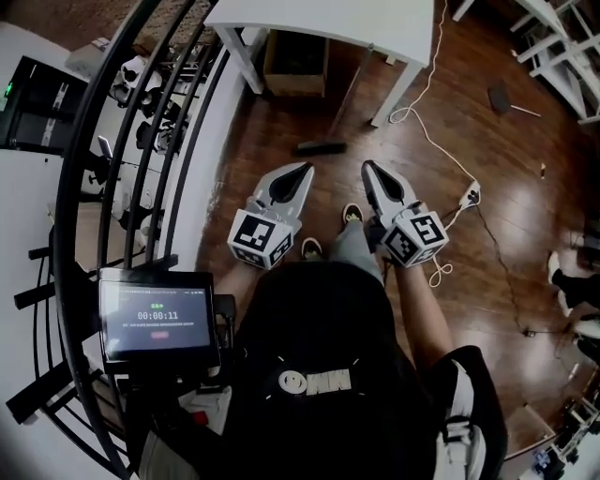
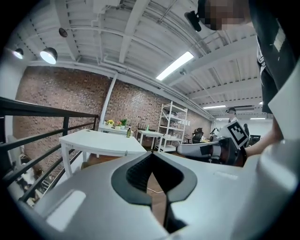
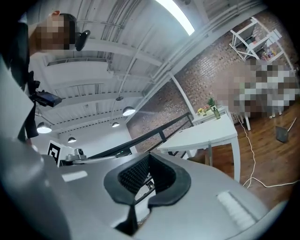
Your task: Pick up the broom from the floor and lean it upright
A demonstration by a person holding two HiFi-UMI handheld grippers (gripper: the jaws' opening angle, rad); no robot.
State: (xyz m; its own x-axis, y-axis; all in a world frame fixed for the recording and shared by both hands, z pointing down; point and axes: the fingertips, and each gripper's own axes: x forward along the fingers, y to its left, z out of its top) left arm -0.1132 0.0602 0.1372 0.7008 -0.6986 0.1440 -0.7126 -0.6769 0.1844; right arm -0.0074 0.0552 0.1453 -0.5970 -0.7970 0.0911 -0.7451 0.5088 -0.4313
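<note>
Broom (image 1: 322, 147) is up in the top middle of the head view. Its dark brush head sits on the wood floor (image 1: 525, 187) and the handle slants up and to the right, and it looks like it rests against the front edge of the white bench (image 1: 328, 19). It isn't held by anything. The left hand-held gripper (image 1: 298, 176) and right hand-held gripper (image 1: 371, 173) are side by side in the middle of the frame, well below the broom and clear of it, tips pointing towards it. Both are fully closed with nothing in them; in each gripper view the dark pads meet and there's only room behind them. There's a cardboard box (image 1: 295, 61) under the bench, and a white cable (image 1: 436, 141) snakes down the floor right of center. Black railing (image 1: 122, 141) curves down the left side, with a lit screen (image 1: 157, 319) at lower left.
</note>
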